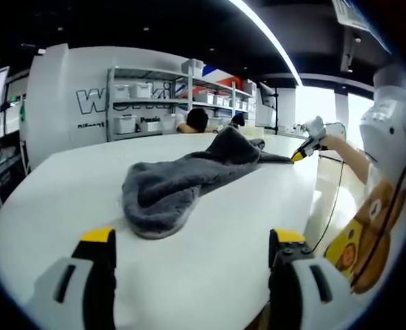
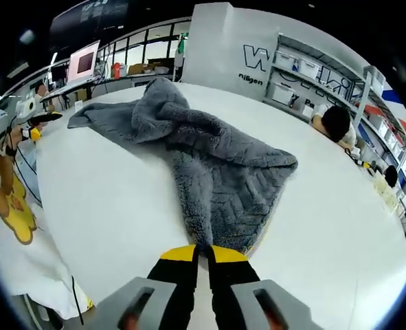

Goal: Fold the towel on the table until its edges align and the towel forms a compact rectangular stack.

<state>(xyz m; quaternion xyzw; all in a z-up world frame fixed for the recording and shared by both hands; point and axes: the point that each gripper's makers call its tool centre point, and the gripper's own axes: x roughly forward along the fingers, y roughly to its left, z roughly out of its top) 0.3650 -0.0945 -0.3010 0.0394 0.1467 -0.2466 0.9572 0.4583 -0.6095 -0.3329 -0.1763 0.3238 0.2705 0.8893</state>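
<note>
1. Right gripper view: the right tool (image 2: 203, 253) has its yellow-tipped jaws pressed together on the near edge of the grey towel (image 2: 209, 161), pinching the fabric right where it reaches the jaws.
2. From that pinch the towel runs straight away from the right tool across the white tabletop (image 2: 106, 199), its long axis in line with the jaws, bunched and twisted toward the far end.
3. Left gripper view: the left tool (image 1: 192, 244) hangs over bare tabletop with its jaws wide apart and nothing between them; the towel's rounded lump lies ahead of it, near but not touching.
4. In that same view the right tool appears small at the towel's far corner, at the tabletop's edge, so the towel stretches lengthwise between the two tools.
5. Judgement: the fold has barely started. The free end lies closest to the left tool, which would need to take hold there so both ends can be spread and brought together.
</note>
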